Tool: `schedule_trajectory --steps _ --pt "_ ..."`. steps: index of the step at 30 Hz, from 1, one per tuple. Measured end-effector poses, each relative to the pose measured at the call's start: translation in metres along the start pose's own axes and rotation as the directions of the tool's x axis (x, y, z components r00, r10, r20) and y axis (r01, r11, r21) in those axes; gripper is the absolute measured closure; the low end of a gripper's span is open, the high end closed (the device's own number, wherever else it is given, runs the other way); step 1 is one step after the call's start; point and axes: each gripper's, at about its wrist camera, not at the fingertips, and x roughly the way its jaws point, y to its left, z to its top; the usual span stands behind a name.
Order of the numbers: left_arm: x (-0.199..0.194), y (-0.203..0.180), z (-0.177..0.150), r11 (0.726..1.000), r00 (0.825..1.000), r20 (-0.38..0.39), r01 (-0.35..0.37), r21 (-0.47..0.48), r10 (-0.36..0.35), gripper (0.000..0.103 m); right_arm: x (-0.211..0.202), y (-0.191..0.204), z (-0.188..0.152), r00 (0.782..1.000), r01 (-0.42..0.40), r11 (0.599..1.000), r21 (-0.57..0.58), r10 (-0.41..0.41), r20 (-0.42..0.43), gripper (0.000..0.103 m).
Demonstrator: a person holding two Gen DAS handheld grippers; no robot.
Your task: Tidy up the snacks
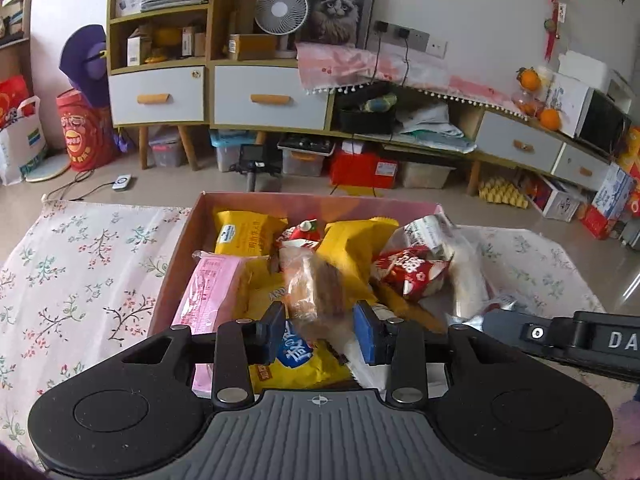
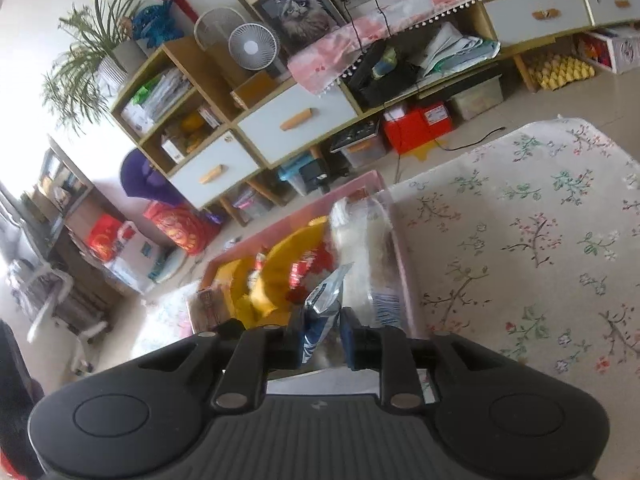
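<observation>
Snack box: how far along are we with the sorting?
Mostly done: the pink box already holds yellow packets, a pink packet and a red pouch. In hand: a clear-wrapped pastry sits between the left tongs, a blue-and-silver packet between the right tongs. Left: dropping both in.

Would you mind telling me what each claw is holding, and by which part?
Left claw: clear bread packet, by its near end. Right claw: blue-and-silver packet between its pads, near the lower end; a firm grip cannot be told.

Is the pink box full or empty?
Full. The pink box is heaped with snack packets: yellow bags, a pink packet, a red pack, some rising above its rim.
</observation>
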Motion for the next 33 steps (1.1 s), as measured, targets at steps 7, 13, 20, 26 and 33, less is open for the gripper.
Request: schedule_trajectory --steps 7,13,20,26,33 --pt "-0.01 0.007 -0.006 1.0 1.0 -0.01 0.013 -0.006 -0.013 0.051 -0.008 -0.009 0.005 0.999 0.023 0.999 0.024 -0.024 0.038 0.072" --pt "-0.031 0.013 -0.013 0.999 0.998 -0.038 0.042 -0.001 -0.042 0.037 -0.016 -0.011 0.006 0.998 0.03 0.998 0.047 -0.033 0.048 0.064" --pt "-0.062 0.026 -0.026 0.999 0.996 -0.075 0.043 -0.033 -0.045 0.023 -0.037 0.004 -0.007 0.995 0.095 0.995 -0.036 -0.095 0.021 0.043" --pt "-0.088 0.032 -0.035 0.999 0.993 -0.117 0.023 -0.046 -0.028 0.013 -0.057 0.024 -0.022 0.986 0.165 0.976 -0.139 -0.166 0.007 0.024" --pt "-0.11 0.033 -0.05 0.998 0.992 -0.12 0.019 -0.054 -0.025 0.005 -0.079 0.036 -0.035 0.975 0.215 0.961 -0.177 -0.223 -0.025 0.016"
